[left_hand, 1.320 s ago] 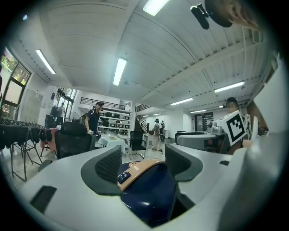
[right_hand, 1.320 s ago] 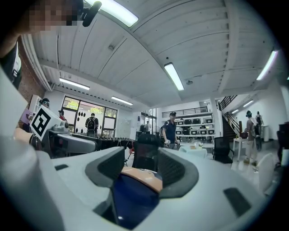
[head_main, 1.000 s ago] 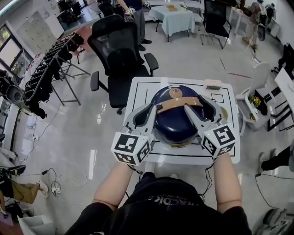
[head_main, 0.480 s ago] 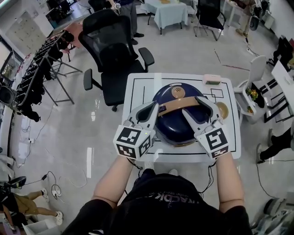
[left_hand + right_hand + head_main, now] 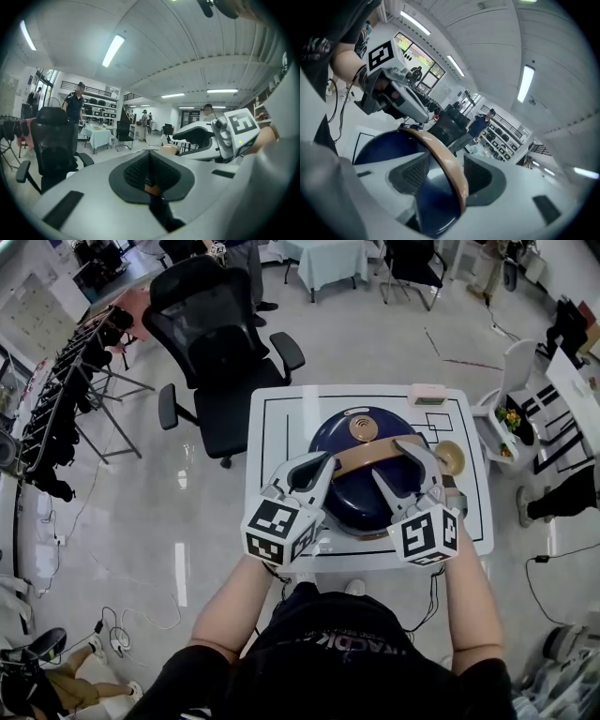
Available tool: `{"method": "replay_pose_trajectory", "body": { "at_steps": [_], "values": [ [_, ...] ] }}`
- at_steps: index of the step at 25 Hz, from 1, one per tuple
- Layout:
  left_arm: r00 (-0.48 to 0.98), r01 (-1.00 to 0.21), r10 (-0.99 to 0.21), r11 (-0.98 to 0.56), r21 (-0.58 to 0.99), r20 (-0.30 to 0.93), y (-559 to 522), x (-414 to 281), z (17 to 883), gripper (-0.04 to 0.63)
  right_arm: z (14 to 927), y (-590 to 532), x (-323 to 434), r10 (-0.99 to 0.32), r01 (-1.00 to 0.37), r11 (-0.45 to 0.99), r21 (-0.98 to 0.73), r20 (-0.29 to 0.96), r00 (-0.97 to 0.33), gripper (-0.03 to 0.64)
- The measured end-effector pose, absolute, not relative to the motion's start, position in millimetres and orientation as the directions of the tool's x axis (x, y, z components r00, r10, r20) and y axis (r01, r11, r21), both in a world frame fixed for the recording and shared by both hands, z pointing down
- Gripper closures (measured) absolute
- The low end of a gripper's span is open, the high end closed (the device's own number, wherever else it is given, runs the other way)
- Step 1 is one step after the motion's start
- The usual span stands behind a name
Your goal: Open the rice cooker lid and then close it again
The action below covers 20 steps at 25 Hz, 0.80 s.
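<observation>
Here, from left to right: a black office chair (image 5: pixel 220 343) stands on the floor beyond the far left corner of the white table (image 5: pixel 272 427). The left tool (image 5: pixel 323 465) reaches in from the near edge to the left end of the tan handle (image 5: pixel 370 454). Its jaws are clenched, pads pressed together, with a tan sliver of the handle caught at their seam. The dark blue rice cooker (image 5: pixel 361 498) stands at about the middle of the table, lid down, with the handle arched across its top. The right tool (image 5: pixel 392 461) also comes in from the near edge and meets the handle's right end. Its jaws stand apart, released, and the band runs between them. The band lies against one pad, while blue lid shows in the gap beside the other. A small pink box (image 5: pixel 431 396) lies at the far edge toward the right corner. A round tan object (image 5: pixel 450 457) sits near the right edge, just beside the cooker.
</observation>
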State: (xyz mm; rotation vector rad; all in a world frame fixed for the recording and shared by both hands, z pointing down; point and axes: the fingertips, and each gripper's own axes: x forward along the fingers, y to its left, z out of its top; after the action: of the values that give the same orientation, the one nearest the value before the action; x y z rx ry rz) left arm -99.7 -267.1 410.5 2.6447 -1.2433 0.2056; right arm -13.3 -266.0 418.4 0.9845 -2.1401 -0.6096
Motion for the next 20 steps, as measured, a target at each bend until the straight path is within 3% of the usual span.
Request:
{"method": "replay_pose_trajectory", "body": {
  "at_steps": [20],
  "values": [
    [0.729, -0.679, -0.644, -0.724, 0.121, 0.232, -268.0, -94.6, 420.7, 0.593, 444.8, -292.9, -42.9, -0.824, -0.246, 0.546, 0.801, 0.459, -0.332, 0.400]
  ]
}}
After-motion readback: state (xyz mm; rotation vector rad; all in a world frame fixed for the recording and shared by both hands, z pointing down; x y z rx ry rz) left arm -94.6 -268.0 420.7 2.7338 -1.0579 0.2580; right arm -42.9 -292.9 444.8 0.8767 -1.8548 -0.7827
